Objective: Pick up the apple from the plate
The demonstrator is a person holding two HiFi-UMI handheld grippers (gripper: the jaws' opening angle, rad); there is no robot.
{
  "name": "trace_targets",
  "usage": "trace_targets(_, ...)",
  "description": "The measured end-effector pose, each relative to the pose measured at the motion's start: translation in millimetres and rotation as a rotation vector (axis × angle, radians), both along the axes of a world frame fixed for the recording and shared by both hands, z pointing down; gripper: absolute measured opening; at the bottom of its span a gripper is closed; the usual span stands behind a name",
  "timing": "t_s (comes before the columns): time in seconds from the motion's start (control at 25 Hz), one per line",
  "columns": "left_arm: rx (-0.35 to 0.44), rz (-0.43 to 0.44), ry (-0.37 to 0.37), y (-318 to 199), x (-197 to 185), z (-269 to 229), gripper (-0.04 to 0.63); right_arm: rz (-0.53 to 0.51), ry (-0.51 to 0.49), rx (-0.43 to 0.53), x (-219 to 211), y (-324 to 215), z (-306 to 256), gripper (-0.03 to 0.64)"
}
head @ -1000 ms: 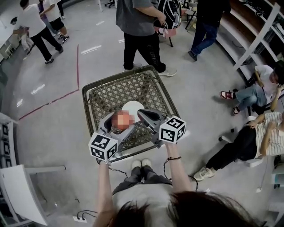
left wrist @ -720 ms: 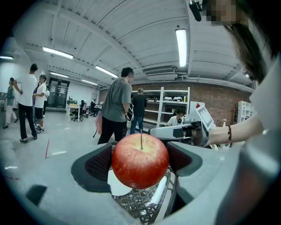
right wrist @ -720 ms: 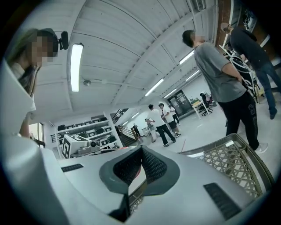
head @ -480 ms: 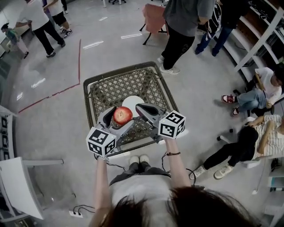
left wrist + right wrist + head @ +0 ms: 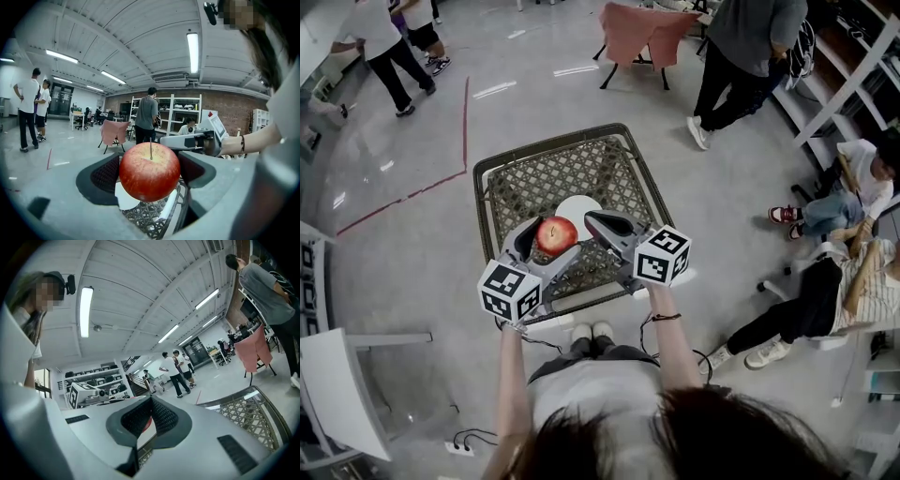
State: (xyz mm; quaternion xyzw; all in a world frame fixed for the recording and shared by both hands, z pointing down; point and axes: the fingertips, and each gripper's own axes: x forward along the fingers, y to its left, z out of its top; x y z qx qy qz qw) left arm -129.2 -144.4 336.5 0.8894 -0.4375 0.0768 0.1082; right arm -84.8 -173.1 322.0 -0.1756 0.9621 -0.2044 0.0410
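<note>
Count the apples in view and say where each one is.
1. The apple is clamped between the jaws of the left gripper, above the white plate on the lattice table. No other apple shows.

Bright ceiling tube lights (image 5: 193,51), floor (image 5: 403,253) glare (fisheye edges dark, bent).

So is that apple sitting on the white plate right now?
No, the apple is clamped between the fingers of the left gripper, up in the air above the plate.
</note>
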Motion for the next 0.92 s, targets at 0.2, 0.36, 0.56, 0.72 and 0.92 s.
trace_targets(0.2,0.001,0.002,0.0,-0.9,1.5,0.9,0.393,0.0,-0.003,0.0,2.7,-0.2,1.6,0.009)
trace_targets(0.36,0.0,0.002,-0.003,-1.0,2.7,0.9,0.393,0.0,-0.006,0.003,4.6,0.8,0.7,0.009)
trace_targets(0.56,-0.005,0.006,-0.004,-0.4,3.7,4.1,0.393,0.0,-0.009,-0.003,3.9,1.6,3.4,0.009)
trace_targets(0.72,-0.009,0.008,-0.004,0.5,5.2,4.9,0.393,-0.002,-0.007,-0.007,5.2,2.3,4.3,0.009)
trace_targets(0.92,-0.015,0.005,-0.003,3.6,5.5,2.9,0.393,-0.003,-0.007,-0.013,7.0,5.2,1.9,0.009)
